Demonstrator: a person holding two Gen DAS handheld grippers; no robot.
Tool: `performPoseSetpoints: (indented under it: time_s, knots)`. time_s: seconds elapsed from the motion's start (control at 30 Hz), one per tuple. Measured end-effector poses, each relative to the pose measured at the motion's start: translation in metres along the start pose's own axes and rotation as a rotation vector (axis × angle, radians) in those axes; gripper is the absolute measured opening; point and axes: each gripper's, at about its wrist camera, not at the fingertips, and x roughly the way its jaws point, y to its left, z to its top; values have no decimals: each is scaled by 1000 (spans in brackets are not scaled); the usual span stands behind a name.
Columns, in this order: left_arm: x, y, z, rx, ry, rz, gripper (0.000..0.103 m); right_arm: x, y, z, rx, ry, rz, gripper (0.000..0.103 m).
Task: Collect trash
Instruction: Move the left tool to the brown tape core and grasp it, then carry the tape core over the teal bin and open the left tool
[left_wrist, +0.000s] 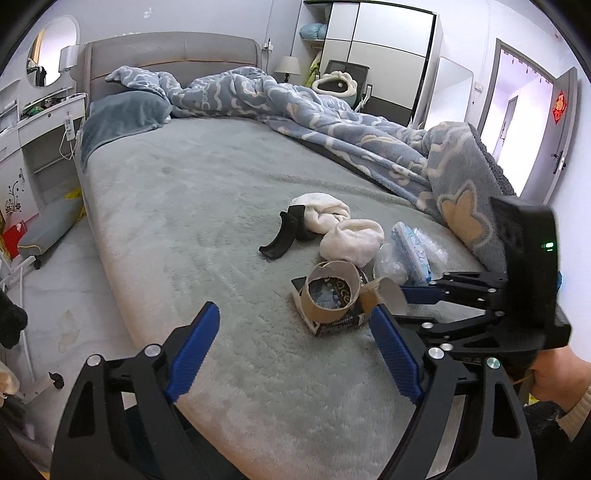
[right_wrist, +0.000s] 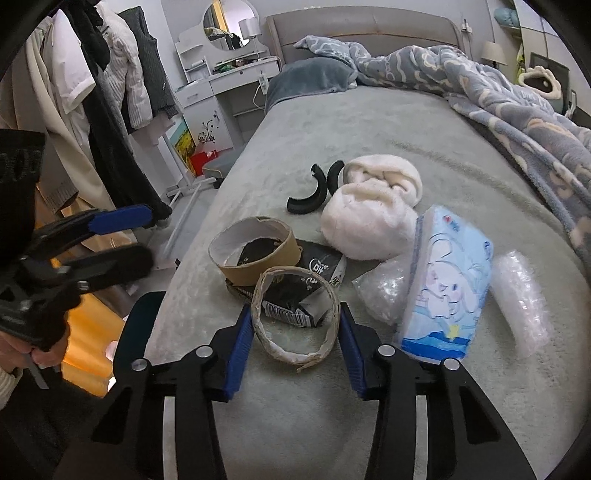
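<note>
Blue pads of the right tool (right_wrist: 295, 334) are sitting either side of a flattened cardboard ring (right_wrist: 295, 317), pressing on its left and right walls, so that tool is pinching the ring where it is lying on the bed (right_wrist: 369, 122). No earlier look to compare, so that is how it is standing.

Crowding in behind it, a second cardboard ring (right_wrist: 255, 251) is standing upright, partly on a black printed wrapper (right_wrist: 321, 267) that is also showing through the pinched ring. Just right of the pads, a blue cartoon tissue pack (right_wrist: 447, 291) is leaning over a crumpled clear plastic bag (right_wrist: 380, 291), and a clear plastic roll (right_wrist: 521, 299) is lying beyond the pack. Further back, a white fluffy bundle (right_wrist: 373, 206) is resting beside a black curved piece (right_wrist: 310, 195).

Over on the left side, the left tool (left_wrist: 291, 354) is hovering above the bed's edge with its fingers spread wide and nothing between them, near the upright ring (left_wrist: 330, 295). A hand (left_wrist: 557, 373) is gripping the right tool's handle.

A rumpled blue blanket (left_wrist: 332, 107) is taking up the far side of the bed, and coats on a rack (right_wrist: 92, 92) are hanging past the bed's edge by a white dressing table (right_wrist: 236, 77).
</note>
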Motion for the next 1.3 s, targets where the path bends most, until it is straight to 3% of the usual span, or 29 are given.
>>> performPoseSetpoints:
  time_s: [0.2,0.47,0.7,0.83,0.93,1.13,1.3]
  knots:
    - [14,-11,4,18,9,1,84,-18,-13,8,35,-56,38,45]
    - [40,-25,8,47,49,12,74,-49,-36,24,91,-156,65,46]
    - [56,-29,11,44,72,23,64,-48,-44,29,105,-159,57,45]
    - [63,-32,14,56,85,35,50,-44,-47,33,110,-157,54,45]
    - [66,-32,14,54,99,53,49,-44,-45,37,114,-162,58,45]
    - [45,-20,22,-31,33,25,49,-40,-32,44,97,-161,66,45]
    - [28,-5,24,-79,2,78,49,-31,-20,47,87,-149,77,45]
